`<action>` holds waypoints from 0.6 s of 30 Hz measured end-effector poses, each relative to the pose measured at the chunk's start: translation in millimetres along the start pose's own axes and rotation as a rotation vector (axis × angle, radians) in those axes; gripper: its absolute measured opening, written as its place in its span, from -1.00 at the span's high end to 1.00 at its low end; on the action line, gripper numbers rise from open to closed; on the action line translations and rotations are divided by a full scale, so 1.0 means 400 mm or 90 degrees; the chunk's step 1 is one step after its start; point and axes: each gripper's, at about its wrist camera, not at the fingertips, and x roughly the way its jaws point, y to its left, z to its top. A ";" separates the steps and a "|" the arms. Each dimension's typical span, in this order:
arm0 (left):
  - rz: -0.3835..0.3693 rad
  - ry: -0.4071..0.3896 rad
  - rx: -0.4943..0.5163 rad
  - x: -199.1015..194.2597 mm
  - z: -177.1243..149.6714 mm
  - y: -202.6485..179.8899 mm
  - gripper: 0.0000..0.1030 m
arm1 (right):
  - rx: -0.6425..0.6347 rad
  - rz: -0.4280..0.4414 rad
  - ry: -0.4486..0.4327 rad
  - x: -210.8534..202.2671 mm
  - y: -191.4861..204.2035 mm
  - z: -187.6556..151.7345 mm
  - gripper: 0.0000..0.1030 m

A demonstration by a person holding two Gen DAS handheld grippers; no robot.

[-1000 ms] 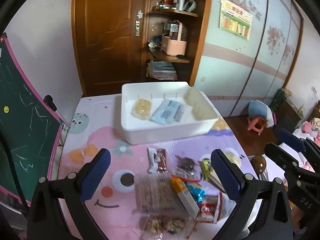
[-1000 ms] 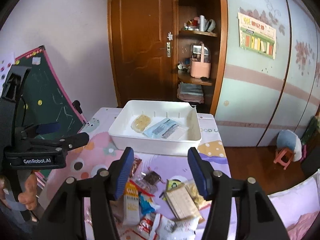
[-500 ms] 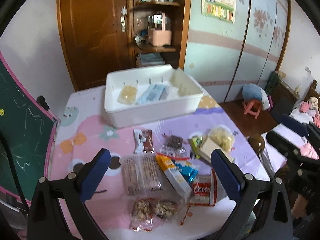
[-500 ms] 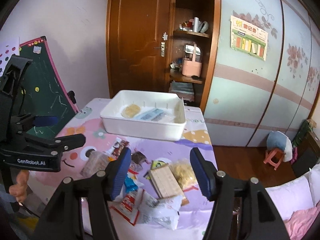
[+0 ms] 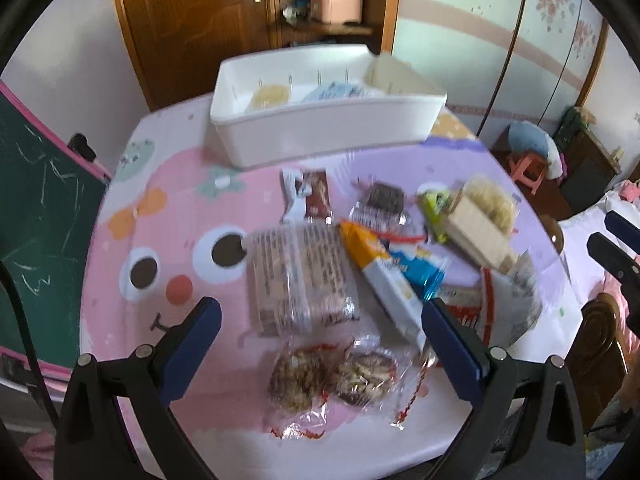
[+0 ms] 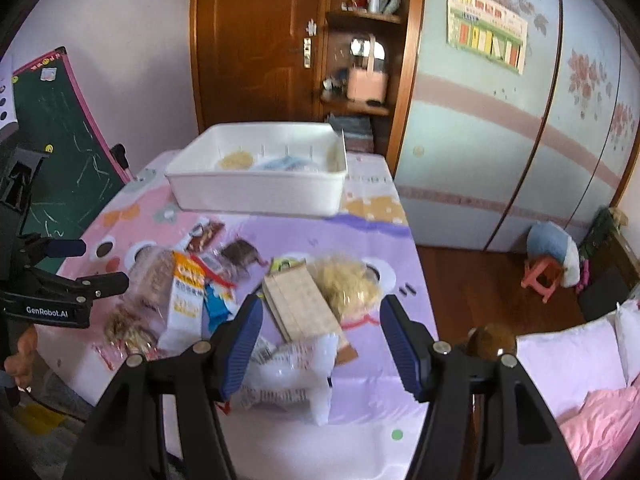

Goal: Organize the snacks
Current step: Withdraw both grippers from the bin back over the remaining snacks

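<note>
Several wrapped snacks lie scattered on the pink and purple tablecloth. Among them are a clear cracker pack (image 5: 302, 276), a twin cookie pack (image 5: 332, 376), an orange-and-white box (image 5: 384, 280) and a tan wafer pack (image 6: 302, 302). A white bin (image 5: 320, 132) stands at the far side with a yellow snack (image 5: 270, 96) and a blue packet inside. My left gripper (image 5: 320, 340) hangs open above the cracker and cookie packs. My right gripper (image 6: 320, 338) is open over the wafer pack and a white packet (image 6: 292, 376). Neither holds anything.
A green chalkboard (image 5: 36, 216) leans at the table's left edge. Behind the bin are a wooden door and shelves with a pink basket (image 6: 368, 82). To the right are a wardrobe, a pink stool (image 6: 542, 278) on the floor and bedding (image 6: 580, 360).
Both grippers have sunk toward the snack pile and tilted further down; the snacks now look larger and nearer. The snacks and the bin have not moved.
</note>
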 end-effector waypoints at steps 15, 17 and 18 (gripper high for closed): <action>-0.022 0.066 -0.003 0.077 -0.043 0.002 -0.94 | 0.013 0.007 0.083 0.066 -0.011 -0.075 -0.19; -0.025 0.072 -0.005 0.083 -0.046 0.003 -0.94 | 0.015 0.011 0.090 0.072 -0.007 -0.079 -0.19; -0.028 0.076 -0.006 0.087 -0.048 0.004 -0.94 | 0.015 0.013 0.092 0.073 -0.008 -0.080 -0.19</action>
